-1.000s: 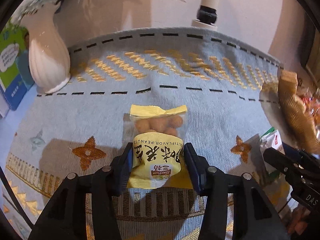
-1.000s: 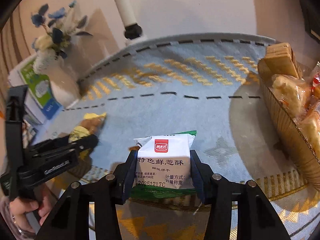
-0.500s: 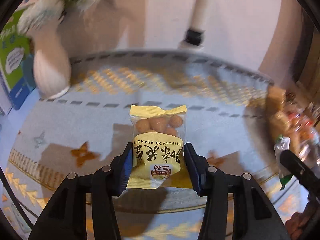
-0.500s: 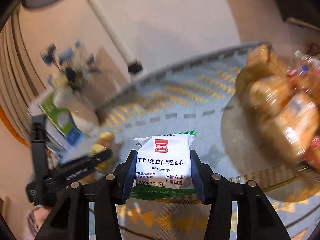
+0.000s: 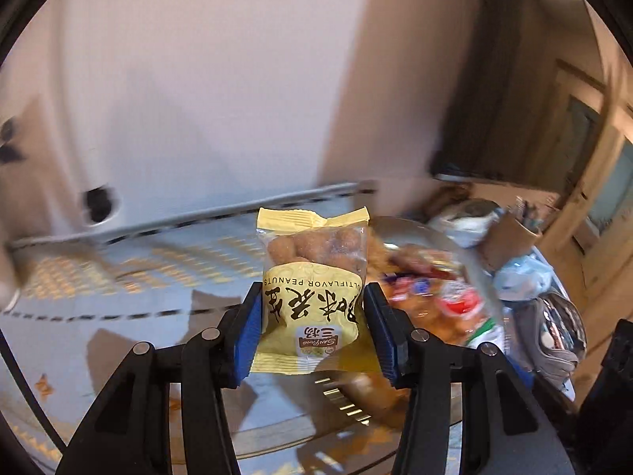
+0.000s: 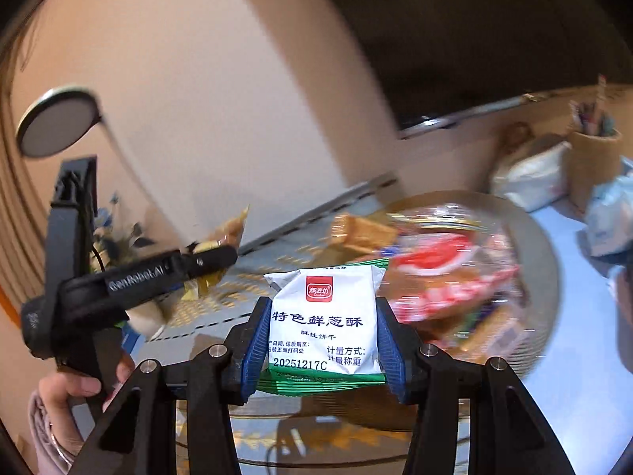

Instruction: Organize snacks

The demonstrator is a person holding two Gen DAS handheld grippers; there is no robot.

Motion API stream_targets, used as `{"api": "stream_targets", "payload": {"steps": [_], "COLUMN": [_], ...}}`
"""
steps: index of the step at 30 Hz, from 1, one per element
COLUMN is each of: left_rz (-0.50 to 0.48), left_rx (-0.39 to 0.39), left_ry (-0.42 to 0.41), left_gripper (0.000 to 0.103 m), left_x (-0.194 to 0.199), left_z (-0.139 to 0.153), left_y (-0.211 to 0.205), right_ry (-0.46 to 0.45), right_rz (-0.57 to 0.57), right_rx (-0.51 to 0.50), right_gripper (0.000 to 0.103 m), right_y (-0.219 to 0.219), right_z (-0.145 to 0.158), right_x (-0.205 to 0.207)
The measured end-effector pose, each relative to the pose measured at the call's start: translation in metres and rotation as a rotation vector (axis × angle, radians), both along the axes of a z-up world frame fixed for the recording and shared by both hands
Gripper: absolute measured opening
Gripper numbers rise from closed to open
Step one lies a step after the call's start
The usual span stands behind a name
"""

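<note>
My left gripper (image 5: 313, 328) is shut on a yellow peanut packet (image 5: 312, 289) and holds it in the air above the blue patterned tablecloth (image 5: 118, 277). My right gripper (image 6: 322, 336) is shut on a white and green biscuit packet (image 6: 324, 320), also lifted. A round wicker basket (image 6: 548, 277) full of wrapped snacks (image 6: 443, 277) lies just ahead and to the right of both packets; it also shows in the left wrist view (image 5: 467, 245). The left gripper with its peanut packet shows at the left of the right wrist view (image 6: 209, 257).
A white vase with flowers (image 6: 146, 316) stands at the table's far left. A lamp with a round head (image 6: 55, 122) rises behind it. A brown pen cup (image 6: 593, 166), a white bag (image 6: 530, 174) and other clutter lie beyond the basket.
Both grippers have lifted and swung right toward the basket, each still holding its packet. The basket now fills the right of both views, and the vase has slid off to the left.
</note>
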State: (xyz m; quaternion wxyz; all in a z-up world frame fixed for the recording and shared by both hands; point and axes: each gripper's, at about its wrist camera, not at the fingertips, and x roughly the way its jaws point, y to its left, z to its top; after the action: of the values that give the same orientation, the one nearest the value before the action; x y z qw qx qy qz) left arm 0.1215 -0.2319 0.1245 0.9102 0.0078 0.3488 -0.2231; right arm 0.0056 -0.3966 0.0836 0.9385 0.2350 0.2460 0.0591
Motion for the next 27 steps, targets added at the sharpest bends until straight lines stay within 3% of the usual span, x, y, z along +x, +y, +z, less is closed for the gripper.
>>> {"api": "stream_targets", "payload": {"steps": [2, 3, 4, 5, 6, 16, 22, 27], "left_rz": [-0.022, -0.027, -0.023, -0.01, 0.005, 0.106, 0.198, 0.266], "left_rx": [0.035, 0.053, 0.073, 0.086, 0.095, 0.143, 0.208, 0.245], "left_ry": [0.025, 0.036, 0.042, 0.04, 0.036, 0.005, -0.034, -0.054], "left_gripper": [0.052, 0.063, 0.08, 0.086, 0.092, 0.093, 0.093, 0.093], "left_x": [0.003, 0.005, 0.006, 0.007, 0.006, 0.0, -0.028, -0.051], "left_z": [-0.005, -0.008, -0.011, -0.013, -0.013, -0.009, -0.014, -0.036], "left_y": [-0.02, -0.029, -0.036, -0.038, -0.038, -0.02, -0.01, -0.007], "right_ry": [0.026, 0.045, 0.061, 0.061, 0.047, 0.074, 0.183, 0.217], "right_rz": [-0.014, -0.023, -0.039, -0.053, -0.067, -0.053, 0.093, 0.127], "right_rx": [0.0, 0.0, 0.003, 0.007, 0.015, 0.018, -0.144, -0.277], "right_gripper": [0.05, 0.054, 0.07, 0.089, 0.093, 0.093, 0.094, 0.094], "right_y": [-0.012, -0.016, -0.022, -0.027, -0.032, -0.052, -0.039, -0.035], "right_z": [-0.006, -0.009, -0.012, -0.013, -0.014, -0.009, -0.003, -0.01], "right_x": [0.001, 0.002, 0.002, 0.0, -0.004, 0.002, 0.02, 0.02]}}
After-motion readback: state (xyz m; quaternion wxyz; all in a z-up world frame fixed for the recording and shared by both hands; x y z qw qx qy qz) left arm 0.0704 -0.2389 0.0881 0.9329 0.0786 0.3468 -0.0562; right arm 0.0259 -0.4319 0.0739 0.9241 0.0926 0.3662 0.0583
